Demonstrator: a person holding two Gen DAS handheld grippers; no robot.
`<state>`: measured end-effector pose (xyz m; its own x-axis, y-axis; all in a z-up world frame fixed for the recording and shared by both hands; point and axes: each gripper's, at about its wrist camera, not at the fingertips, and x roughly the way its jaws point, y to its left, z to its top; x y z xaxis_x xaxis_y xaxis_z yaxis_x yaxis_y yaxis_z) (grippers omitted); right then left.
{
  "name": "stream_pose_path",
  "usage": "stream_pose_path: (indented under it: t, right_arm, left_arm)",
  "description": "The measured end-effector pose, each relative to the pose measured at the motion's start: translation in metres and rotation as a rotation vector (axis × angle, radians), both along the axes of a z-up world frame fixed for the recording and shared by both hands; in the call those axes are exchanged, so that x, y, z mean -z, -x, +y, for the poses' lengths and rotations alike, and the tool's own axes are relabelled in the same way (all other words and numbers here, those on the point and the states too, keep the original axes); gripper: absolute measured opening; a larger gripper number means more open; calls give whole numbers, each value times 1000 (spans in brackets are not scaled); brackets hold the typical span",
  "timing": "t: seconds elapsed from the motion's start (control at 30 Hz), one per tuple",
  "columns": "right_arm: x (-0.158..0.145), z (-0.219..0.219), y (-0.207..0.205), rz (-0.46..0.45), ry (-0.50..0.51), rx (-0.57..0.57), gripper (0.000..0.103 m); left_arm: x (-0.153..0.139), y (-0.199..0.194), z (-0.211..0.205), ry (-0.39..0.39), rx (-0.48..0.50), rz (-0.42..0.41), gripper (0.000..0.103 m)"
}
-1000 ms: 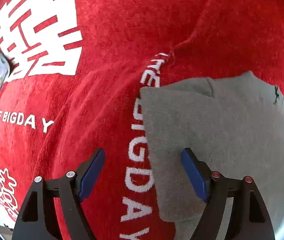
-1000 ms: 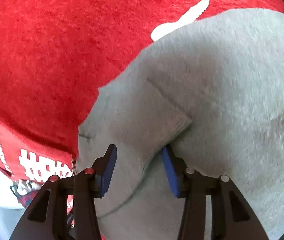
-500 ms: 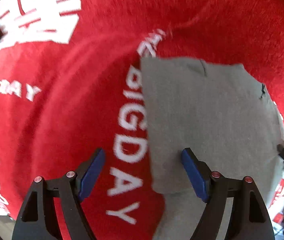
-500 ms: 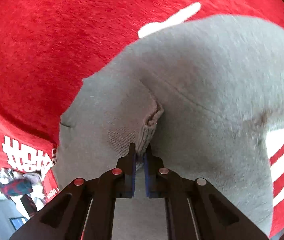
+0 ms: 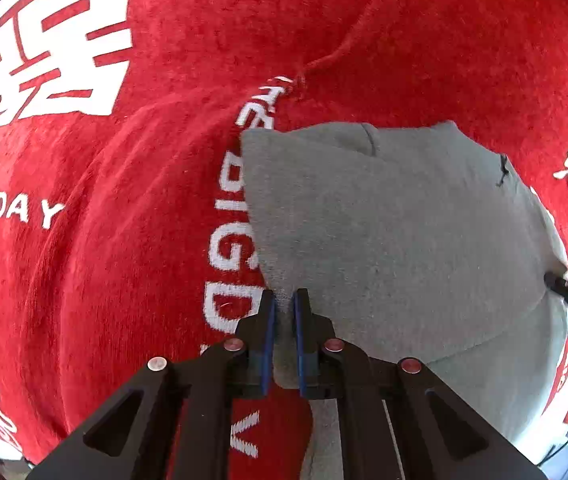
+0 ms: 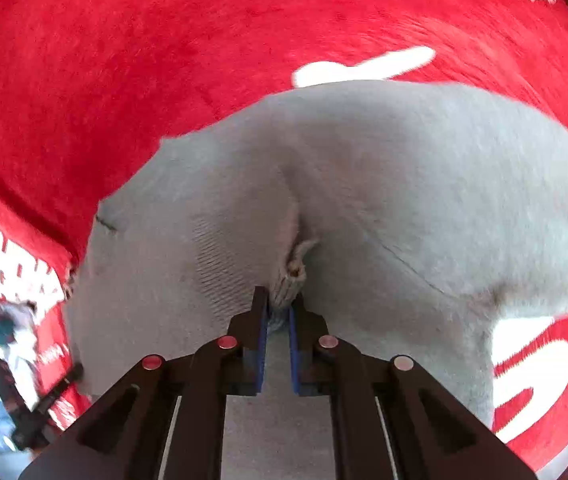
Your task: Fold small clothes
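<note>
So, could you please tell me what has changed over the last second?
The left claw, open a second ago, has shut on the gray garment's left edge. The right claw closed on a bunched fold half a second earlier and keeps it. The red blanket stays spread underneath.

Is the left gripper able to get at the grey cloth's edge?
Yes, it seems so: the left gripper is already shut on the grey cloth at its near edge, with nothing between them.

Left gripper (image 5: 283, 300) jaws have closed, apparently pinching the grey garment's (image 5: 396, 232) edge.
</note>
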<state>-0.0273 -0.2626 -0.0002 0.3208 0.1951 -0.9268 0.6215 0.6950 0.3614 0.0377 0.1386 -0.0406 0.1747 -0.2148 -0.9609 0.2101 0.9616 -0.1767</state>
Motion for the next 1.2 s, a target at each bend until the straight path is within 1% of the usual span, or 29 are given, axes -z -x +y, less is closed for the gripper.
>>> stream_pose_path:
  t: [0.07, 0.1, 0.13, 0.17, 0.23, 0.27, 0.37, 0.47, 0.5, 0.53, 0.57, 0.6, 0.63, 0.67, 0.83, 0.93, 0.97, 1.0, 1.03, 1.07, 1.1, 1.2]
  right_arm:
    - [-2, -4, 10, 39, 18, 36, 10]
    - [-3, -6, 14, 70, 38, 52, 9]
    - [-3, -10, 20, 80, 41, 72, 9]
    - [-4, -13, 26, 78, 26, 94, 9]
    - [-6, -19, 35, 68, 0, 126, 10]
    - [-7, -20, 38, 61, -8, 132, 15]
    - [-11, -21, 46, 53, -14, 126, 15]
    - [-12, -20, 51, 51, -35, 117, 15]
    - [-12, -18, 51, 50, -42, 116, 17]
    - [-12, -19, 54, 47, -51, 115, 19]
    - [-13, -20, 57, 46, -58, 117, 28]
    - [-13, -21, 59, 43, -63, 119, 43]
    - [-12, -19, 61, 37, -70, 123, 49]
    - [-13, -19, 63, 31, -76, 123, 54]
    - [-15, -21, 73, 14, -97, 112, 54]
    - [-16, -26, 81, -3, -105, 119, 61]
    - [-16, -28, 83, -9, -109, 121, 64]
    - [-16, -30, 85, -16, -114, 123, 66]
    - [-16, -31, 88, -22, -119, 125, 67]
    - [-16, -33, 91, -27, -123, 128, 67]
    - [-17, -35, 94, -30, -125, 130, 67]
    - [-16, -43, 104, -37, -126, 147, 68]
  left_arm:
    - [-5, 4, 3, -29, -8, -13, 10]
    - [-7, 5, 4, -52, -5, -22, 10]
    - [-9, 6, 5, -87, -2, -32, 10]
    - [-11, 8, 4, -128, 3, -41, 10]
    - [-15, 9, 6, -160, 10, -50, 10]
    - [-19, 11, 4, -164, 11, -52, 10]
    - [-29, 19, -13, -147, 48, -59, 10]
    - [-35, 27, -37, -154, 109, -67, 10]
    - [-37, 28, -45, -156, 122, -62, 10]
    - [-38, 29, -54, -154, 133, -55, 10]
    - [-37, 31, -64, -149, 143, -48, 10]
    - [-38, 33, -73, -142, 151, -41, 10]
    - [-37, 36, -82, -137, 161, -35, 10]
    - [-36, 38, -91, -136, 170, -28, 10]
    - [-34, 49, -129, -135, 196, -1, 10]
    - [-33, 54, -147, -134, 214, 5, 10]
    - [-33, 55, -154, -135, 219, 8, 19]
    - [-32, 56, -159, -137, 222, 11, 38]
    - [-32, 57, -164, -138, 219, 14, 90]
    - [-34, 58, -168, -151, 199, -4, 103]
    - [-38, 60, -174, -157, 195, -37, 103]
    - [-40, 64, -190, -150, 216, -31, 103]
